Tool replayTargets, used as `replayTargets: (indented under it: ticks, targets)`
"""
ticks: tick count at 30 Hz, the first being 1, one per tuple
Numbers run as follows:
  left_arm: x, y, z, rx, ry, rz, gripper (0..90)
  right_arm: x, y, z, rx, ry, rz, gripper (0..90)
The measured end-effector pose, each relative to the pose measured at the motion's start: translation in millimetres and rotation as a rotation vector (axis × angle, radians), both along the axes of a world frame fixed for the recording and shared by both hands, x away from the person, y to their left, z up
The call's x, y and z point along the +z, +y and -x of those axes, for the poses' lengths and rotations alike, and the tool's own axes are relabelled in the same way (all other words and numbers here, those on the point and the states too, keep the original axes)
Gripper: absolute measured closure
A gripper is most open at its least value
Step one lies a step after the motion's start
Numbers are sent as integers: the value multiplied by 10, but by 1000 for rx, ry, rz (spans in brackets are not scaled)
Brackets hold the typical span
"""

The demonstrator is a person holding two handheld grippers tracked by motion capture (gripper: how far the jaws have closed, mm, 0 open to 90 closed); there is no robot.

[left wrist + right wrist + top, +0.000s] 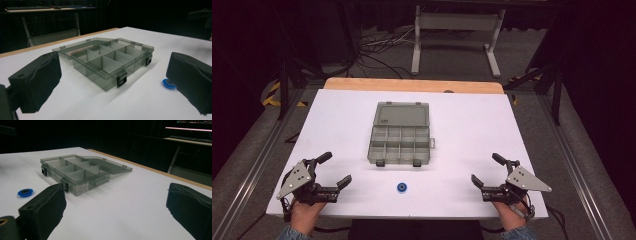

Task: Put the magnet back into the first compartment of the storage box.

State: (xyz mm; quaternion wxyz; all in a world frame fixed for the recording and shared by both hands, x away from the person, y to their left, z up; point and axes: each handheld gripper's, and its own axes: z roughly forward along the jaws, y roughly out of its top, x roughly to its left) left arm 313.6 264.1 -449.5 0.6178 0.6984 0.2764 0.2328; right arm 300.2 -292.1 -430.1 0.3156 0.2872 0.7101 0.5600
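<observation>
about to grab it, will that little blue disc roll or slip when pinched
The blue disc lies flat on the white table, so it probably won't roll unless tipped on edge. It looks low and smooth, so wide padded jaws may slide it instead of lifting it. Likely light.

A white table spreads beneath and beyond the jaws of the left gripper. Far ahead of them lie a wooden strip, a white desk frame and floor cables.

Open compartment box mid-table, small disc before it, near the front edge.
</observation>
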Motion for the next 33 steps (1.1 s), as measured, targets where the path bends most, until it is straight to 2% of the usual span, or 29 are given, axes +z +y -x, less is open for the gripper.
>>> replayTargets:
  ticks: [1, 4, 10, 14, 17, 23, 26, 29, 33]
  targets:
    - [0, 0, 0, 0, 0, 0, 6, 0, 0, 0, 0, 0, 0, 32]
    - [-2, 25, -11, -1, -8, 37, 5, 8, -14, 4, -2, -6, -5, 33]
    - [-29, 43, -49, -6, 16, 70, 3, 2, -21, -16, 2, -8, -2, 32]
    - [-24, 49, -51, -2, -3, 68, 3, 1, -23, -19, 6, -8, -2, 30]
    - [-13, 35, -46, 0, -28, 46, 5, 2, -27, -18, 5, -9, -1, 30]
    - [14, -10, -33, -12, -22, 27, 6, 2, -31, -19, 6, -4, -11, 30]
    - [37, -19, -37, 1, -5, 39, 1, 3, -31, -21, 6, -4, -7, 30]
    - [82, -37, -42, 5, 13, 27, 1, 2, -26, -26, 9, -1, -3, 30]
    - [160, -102, -22, -7, -17, 12, 1, 3, -23, -31, 11, 7, -5, 31]
